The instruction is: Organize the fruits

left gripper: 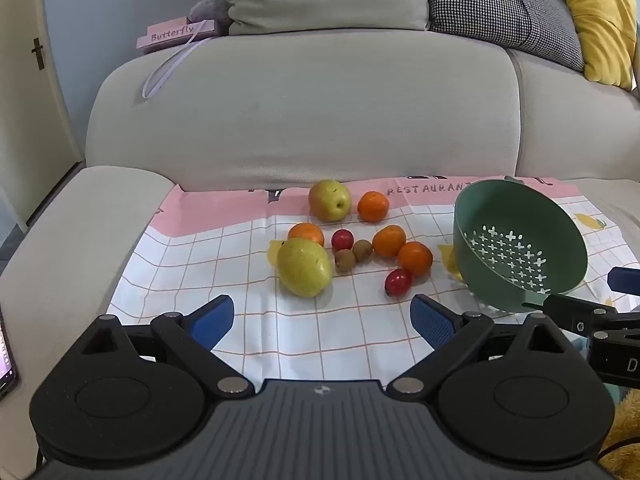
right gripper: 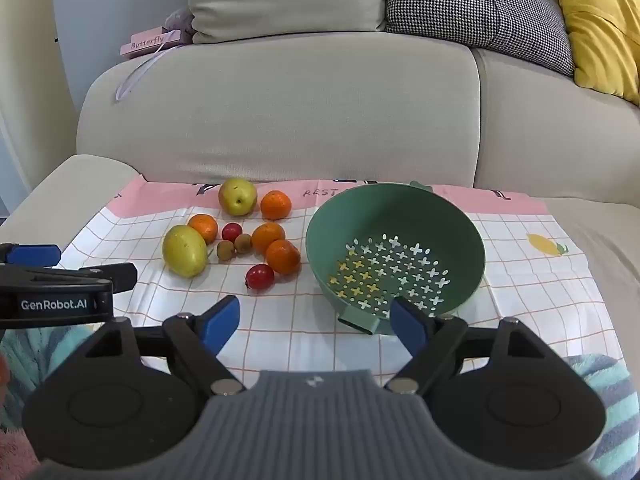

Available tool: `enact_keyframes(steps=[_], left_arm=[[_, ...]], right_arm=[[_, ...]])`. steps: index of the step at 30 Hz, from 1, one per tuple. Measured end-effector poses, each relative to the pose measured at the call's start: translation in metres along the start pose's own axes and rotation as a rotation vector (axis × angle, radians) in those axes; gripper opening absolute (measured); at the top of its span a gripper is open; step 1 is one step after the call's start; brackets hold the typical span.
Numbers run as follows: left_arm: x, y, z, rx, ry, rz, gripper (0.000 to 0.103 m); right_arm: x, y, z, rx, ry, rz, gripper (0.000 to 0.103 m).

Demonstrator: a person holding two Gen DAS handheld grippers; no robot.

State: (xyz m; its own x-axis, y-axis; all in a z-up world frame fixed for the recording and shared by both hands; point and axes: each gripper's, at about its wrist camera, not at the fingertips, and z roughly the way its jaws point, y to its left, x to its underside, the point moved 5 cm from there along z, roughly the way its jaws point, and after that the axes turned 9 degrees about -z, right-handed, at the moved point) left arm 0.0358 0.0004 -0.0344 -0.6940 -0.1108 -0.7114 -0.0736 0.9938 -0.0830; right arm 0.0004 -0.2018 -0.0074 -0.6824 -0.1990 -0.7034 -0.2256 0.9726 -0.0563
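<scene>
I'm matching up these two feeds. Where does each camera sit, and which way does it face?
Left wrist: on the left gripper, angled down at the fruit on the cloth; the right gripper pokes in at right.
Right wrist: on the right gripper, facing the green colander; a striped sleeve shows.
Shared: fruit, colander, sofa.

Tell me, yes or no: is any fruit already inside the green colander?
No. The green colander holds nothing over its perforated bottom, and the fruits, such as the nearest pear, lie on the cloth beside it.
</scene>
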Motion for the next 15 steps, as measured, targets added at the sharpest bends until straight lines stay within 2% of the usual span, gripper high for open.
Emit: enact_keyframes(steps=[3, 15], left_arm=[[0.0012, 0.0048, -0.0037, 0.031, -0.009, -0.005, 0.103], [0.0016, 0.0020, -0.0077, 0.018, -0.005, 0.013, 0.103]], right_arm=[[0.0002, -0.0036, -0.0006, -0.002, -0.007, -0.007, 0.080], [0.0018, 0.0006, -0.0036, 0.012, -0.007, -0.021, 0.084]])
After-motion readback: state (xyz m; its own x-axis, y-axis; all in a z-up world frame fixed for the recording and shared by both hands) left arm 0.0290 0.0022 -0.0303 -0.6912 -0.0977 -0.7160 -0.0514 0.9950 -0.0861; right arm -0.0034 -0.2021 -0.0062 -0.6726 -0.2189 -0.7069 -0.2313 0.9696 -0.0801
